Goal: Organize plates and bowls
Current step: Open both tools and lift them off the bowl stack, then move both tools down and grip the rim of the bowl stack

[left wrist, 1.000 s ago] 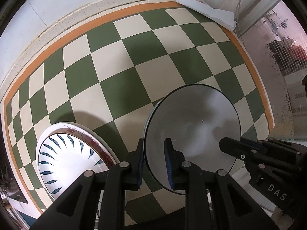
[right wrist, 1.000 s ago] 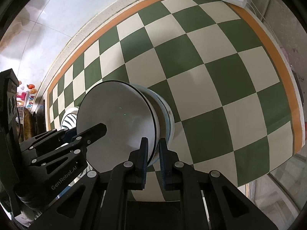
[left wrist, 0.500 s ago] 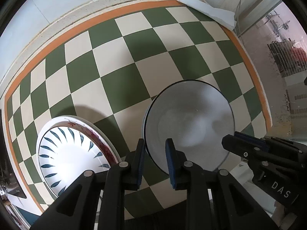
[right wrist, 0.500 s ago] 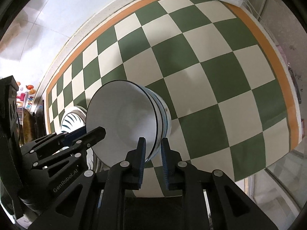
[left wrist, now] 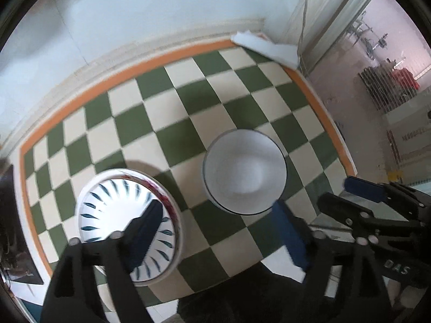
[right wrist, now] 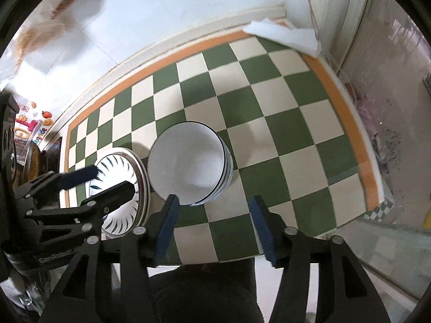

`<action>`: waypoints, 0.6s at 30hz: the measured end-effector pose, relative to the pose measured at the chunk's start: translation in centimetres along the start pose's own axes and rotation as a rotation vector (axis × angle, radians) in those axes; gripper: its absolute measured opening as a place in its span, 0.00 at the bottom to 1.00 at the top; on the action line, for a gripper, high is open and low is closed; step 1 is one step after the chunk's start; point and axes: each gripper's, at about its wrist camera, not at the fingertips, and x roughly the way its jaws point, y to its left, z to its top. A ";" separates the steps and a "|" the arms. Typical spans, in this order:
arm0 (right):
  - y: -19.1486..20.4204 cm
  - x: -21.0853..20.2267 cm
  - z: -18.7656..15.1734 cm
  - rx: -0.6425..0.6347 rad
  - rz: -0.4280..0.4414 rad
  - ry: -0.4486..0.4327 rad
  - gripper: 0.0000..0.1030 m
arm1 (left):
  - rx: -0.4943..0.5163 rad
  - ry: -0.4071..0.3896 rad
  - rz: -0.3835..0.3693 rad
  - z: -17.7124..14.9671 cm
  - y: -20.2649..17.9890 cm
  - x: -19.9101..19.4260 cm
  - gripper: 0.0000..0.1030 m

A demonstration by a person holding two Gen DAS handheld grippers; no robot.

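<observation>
A stack of white bowls with dark rims [left wrist: 243, 172] stands on the green and cream checked mat [left wrist: 188, 113]; it also shows in the right wrist view [right wrist: 188, 161]. A stack of plates with a blue leaf pattern [left wrist: 118, 212] lies to its left, also in the right wrist view [right wrist: 118, 185]. My left gripper [left wrist: 215, 231] is open and empty, raised above and in front of both stacks. My right gripper [right wrist: 212, 210] is open and empty, just in front of the bowls. Each gripper shows in the other's view: the right one [left wrist: 350, 196], the left one [right wrist: 107, 183].
A folded white cloth [left wrist: 266, 45] lies at the mat's far right corner by the wall [left wrist: 134, 13]. A glass pane [right wrist: 390, 107] runs along the right side. The mat's orange border [right wrist: 344, 123] marks its edge. A dark object [right wrist: 204, 290] sits below the grippers.
Both grippers let go of the bowl, opened wide and pulled back and up. The bowl now rests on the stack of bowls on the mat.
</observation>
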 end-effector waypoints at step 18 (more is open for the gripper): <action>0.7 -6.5 -2.6 -0.001 0.002 -0.096 0.93 | -0.016 -0.064 -0.057 -2.4 0.3 -5.4 0.96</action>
